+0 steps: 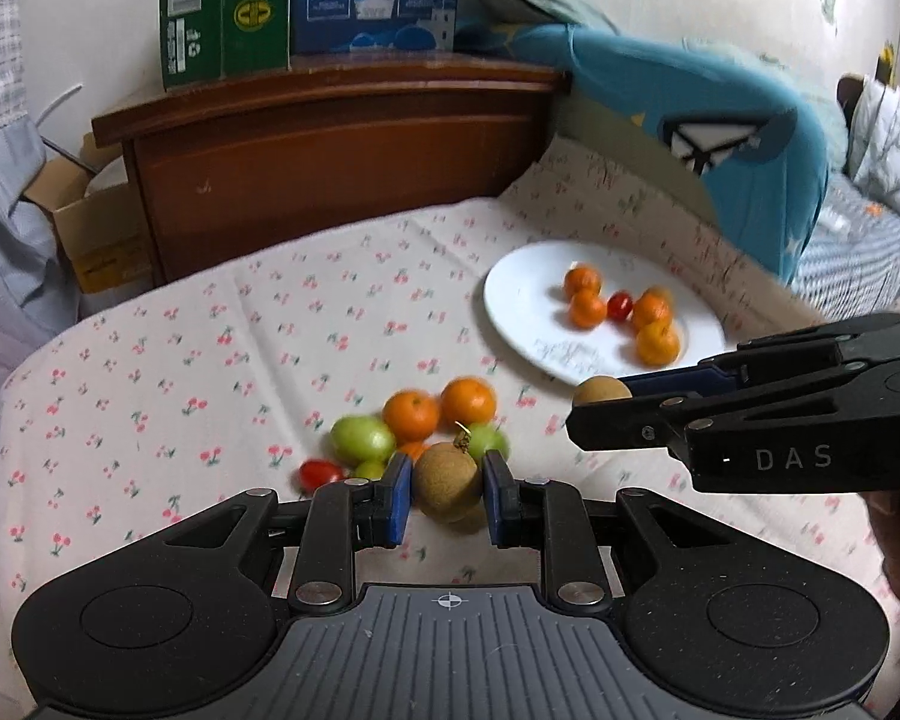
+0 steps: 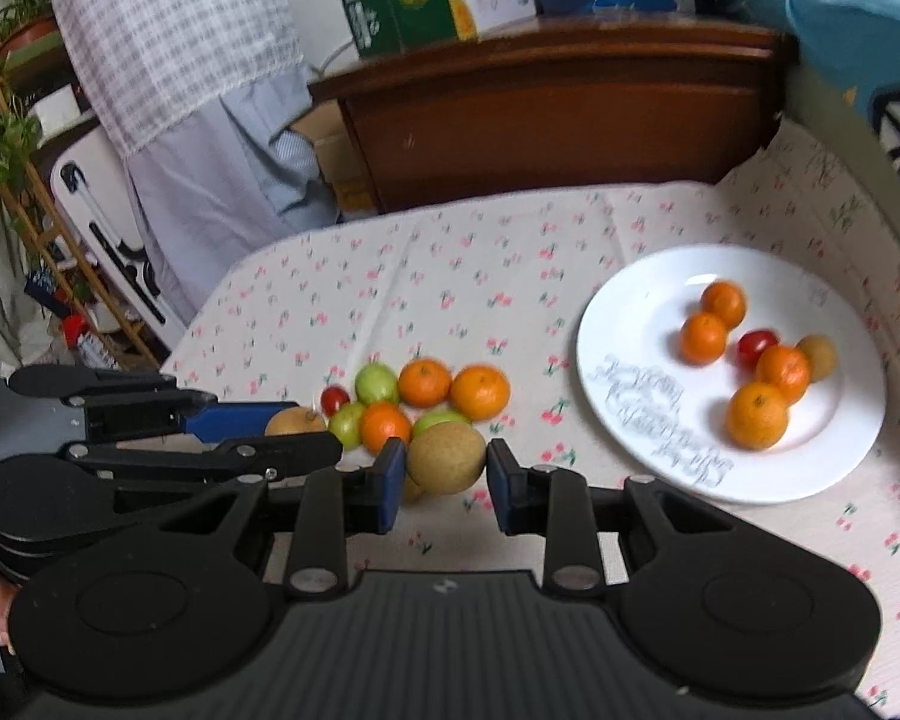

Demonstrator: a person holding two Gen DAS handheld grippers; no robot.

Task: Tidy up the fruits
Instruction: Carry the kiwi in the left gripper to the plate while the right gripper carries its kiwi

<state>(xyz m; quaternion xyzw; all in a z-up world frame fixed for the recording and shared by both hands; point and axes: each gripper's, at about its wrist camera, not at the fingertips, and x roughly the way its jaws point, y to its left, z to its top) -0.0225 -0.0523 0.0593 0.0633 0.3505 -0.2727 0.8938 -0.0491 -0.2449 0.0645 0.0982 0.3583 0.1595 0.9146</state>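
Here the left claw is clamped on a round brown fruit with a small stem on top — its blue pads press on both sides. The right claw is clamped on another brown fruit in the same way. Both fruits are held a little above the cloth.

In the left view, the right claw comes in from the side and hides most of its fruit; only a bit peeks out. In the right view, the left claw covers part of its fruit too. Things look a bit blurry.

Just past the claws sits a pile of fruit on the cherry-print cloth — oranges, green ones and a small red tomato. Some are half hidden behind the held fruits. Off to the right is a white plate with four oranges, a red tomato and one brown fruit on it. Behind stands a brown wooden headboard with boxes on top, and a blue pillow leans beside it.
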